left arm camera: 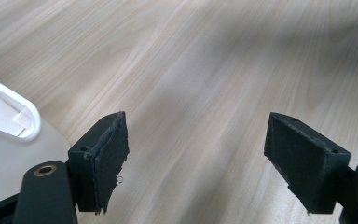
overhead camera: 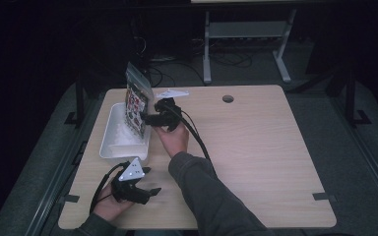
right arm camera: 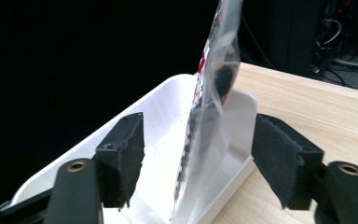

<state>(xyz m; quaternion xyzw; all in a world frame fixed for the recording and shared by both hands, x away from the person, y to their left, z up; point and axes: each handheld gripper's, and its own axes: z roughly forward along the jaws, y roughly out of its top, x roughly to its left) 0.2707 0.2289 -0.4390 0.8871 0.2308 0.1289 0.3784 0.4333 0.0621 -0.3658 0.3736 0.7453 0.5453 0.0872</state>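
A clear plastic bag (overhead camera: 137, 101) with colourful printed contents stands upright in a white tray (overhead camera: 112, 147) at the table's left side. In the right gripper view the bag (right arm camera: 209, 116) rises between the two jaws, its lower end inside the tray (right arm camera: 158, 107). My right gripper (overhead camera: 146, 118) is open around the bag (right arm camera: 198, 144), and neither pad presses on it. My left gripper (overhead camera: 151, 181) is open near the table's front edge, just in front of the tray. Its jaws (left arm camera: 196, 135) frame bare wood, with a corner of the tray (left arm camera: 25, 114) at the left.
The wooden table (overhead camera: 256, 147) has a round cable hole (overhead camera: 228, 99) near its far edge. A black cable (overhead camera: 197, 137) trails from the right gripper along the sleeve. Beyond the table a grey desk frame (overhead camera: 207, 49) stands on a dark floor.
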